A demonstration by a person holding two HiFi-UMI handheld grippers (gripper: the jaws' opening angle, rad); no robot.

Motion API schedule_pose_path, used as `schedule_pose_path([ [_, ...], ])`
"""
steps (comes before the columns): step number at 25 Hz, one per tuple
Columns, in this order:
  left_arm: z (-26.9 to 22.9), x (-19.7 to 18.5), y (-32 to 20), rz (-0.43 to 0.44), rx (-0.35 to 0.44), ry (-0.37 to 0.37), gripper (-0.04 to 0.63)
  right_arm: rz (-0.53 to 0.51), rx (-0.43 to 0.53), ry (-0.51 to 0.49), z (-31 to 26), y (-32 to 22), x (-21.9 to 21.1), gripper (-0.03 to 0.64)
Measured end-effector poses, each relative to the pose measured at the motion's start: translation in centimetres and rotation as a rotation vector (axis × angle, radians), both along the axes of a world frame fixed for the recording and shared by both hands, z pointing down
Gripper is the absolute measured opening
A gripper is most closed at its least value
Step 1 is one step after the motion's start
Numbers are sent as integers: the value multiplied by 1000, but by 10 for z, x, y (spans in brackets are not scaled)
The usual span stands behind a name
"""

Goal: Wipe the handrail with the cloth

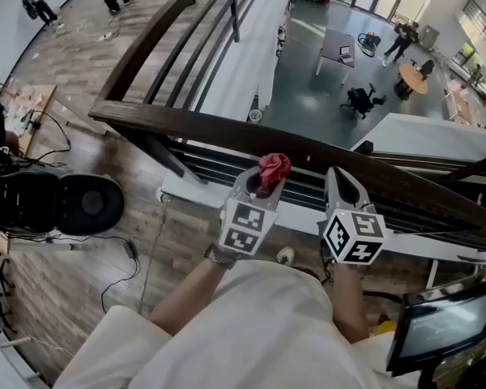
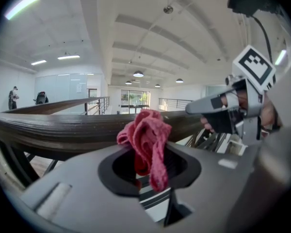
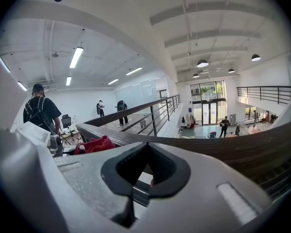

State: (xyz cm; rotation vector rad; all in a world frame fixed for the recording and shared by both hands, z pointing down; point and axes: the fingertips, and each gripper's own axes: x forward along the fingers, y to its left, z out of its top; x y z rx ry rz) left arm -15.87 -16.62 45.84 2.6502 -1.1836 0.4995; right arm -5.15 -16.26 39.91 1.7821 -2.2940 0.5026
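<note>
Cloth (image 1: 273, 168), red and bunched, is clamped between the closed jaws of the left gripper (image 1: 262, 189). Right gripper (image 1: 345, 185), just beside it, has jaws together with nothing between. The cloth sits at the near edge of the dark wooden handrail (image 1: 186, 126); contact cannot be confirmed. Lower floor (image 1: 308, 83) lies beyond.
</note>
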Motion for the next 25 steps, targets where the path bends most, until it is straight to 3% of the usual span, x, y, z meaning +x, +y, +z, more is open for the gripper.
schedule_pose_path([
  [25,-5,-26,-11,-8,-5,-5,124,2,-15,-5,2,-9,-20,3],
])
